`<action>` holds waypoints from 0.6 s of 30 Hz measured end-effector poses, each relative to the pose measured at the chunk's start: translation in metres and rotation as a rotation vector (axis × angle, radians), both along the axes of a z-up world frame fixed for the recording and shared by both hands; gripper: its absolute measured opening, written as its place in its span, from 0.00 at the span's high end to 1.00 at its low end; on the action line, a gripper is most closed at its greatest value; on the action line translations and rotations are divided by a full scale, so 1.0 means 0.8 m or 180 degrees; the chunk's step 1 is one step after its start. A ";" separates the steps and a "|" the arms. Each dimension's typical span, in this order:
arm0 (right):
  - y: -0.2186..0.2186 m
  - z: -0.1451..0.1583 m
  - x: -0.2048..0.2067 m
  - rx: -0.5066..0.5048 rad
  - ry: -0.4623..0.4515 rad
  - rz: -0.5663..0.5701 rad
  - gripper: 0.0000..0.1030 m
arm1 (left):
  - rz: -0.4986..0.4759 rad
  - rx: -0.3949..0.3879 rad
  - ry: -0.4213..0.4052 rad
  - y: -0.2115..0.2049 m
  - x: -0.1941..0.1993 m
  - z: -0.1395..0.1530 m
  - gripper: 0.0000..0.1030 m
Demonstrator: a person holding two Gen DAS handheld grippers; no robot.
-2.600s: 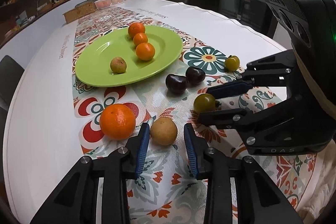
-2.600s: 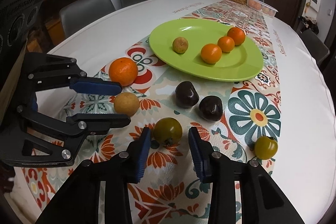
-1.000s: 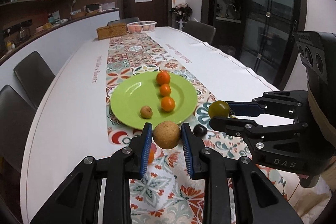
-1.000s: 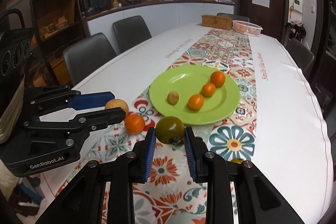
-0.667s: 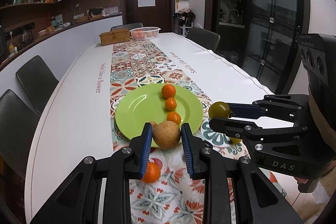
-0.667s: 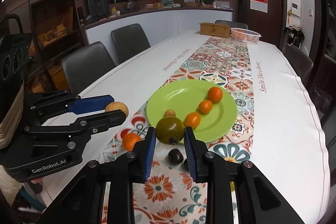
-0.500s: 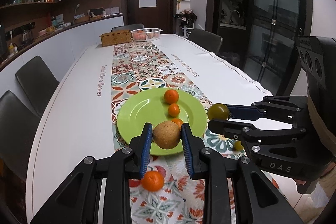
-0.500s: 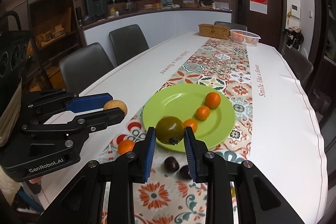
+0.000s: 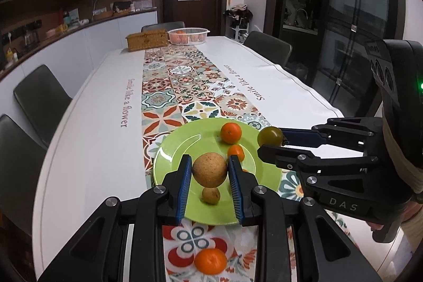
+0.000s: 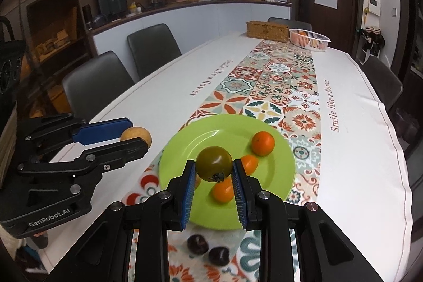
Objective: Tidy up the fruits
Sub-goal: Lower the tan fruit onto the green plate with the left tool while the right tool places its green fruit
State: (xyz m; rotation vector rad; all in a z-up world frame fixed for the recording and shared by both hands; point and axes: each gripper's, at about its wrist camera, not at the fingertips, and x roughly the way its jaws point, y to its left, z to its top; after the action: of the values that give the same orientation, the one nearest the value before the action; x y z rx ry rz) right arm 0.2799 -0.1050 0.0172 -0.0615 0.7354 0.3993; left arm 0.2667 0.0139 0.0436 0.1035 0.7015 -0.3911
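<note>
My left gripper (image 9: 210,169) is shut on a tan round fruit (image 9: 209,170) and holds it in the air over the near part of the green plate (image 9: 171,149). My right gripper (image 10: 213,167) is shut on a green tomato (image 10: 214,163) above the same plate (image 10: 190,144); it also shows in the left wrist view (image 9: 270,136). On the plate lie small oranges (image 9: 231,132) and a small tan fruit (image 9: 210,195). A large orange (image 9: 210,261) lies on the runner in front of the plate. Two dark plums (image 10: 197,244) lie near the plate's front edge.
The long white table (image 9: 92,123) carries a patterned runner (image 9: 185,86). At its far end stand a wicker box (image 9: 147,40) and a white basket (image 9: 188,35) holding fruit. Dark chairs (image 10: 150,49) line both sides.
Both grippers have closed on their fruits, lifted them off the runner and carried them forward until they hang over the plate.
</note>
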 end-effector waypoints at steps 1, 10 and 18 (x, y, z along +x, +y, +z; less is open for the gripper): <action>0.001 -0.001 0.008 -0.0006 0.0027 -0.0003 0.72 | -0.0001 -0.0029 0.0031 0.001 0.006 -0.002 0.72; 0.008 -0.020 0.068 -0.0100 0.0303 -0.0005 0.72 | 0.0043 0.0150 0.0206 -0.005 0.054 -0.026 0.72; 0.012 -0.047 0.112 -0.0240 0.0552 -0.0041 0.72 | 0.0104 0.0167 0.0455 -0.004 0.096 -0.054 0.72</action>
State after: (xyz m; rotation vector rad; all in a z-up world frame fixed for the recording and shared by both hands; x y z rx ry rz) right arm 0.3691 -0.0950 -0.0204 -0.0939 0.9215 0.3677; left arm 0.3436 0.0104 0.0004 0.1142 0.8536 -0.3511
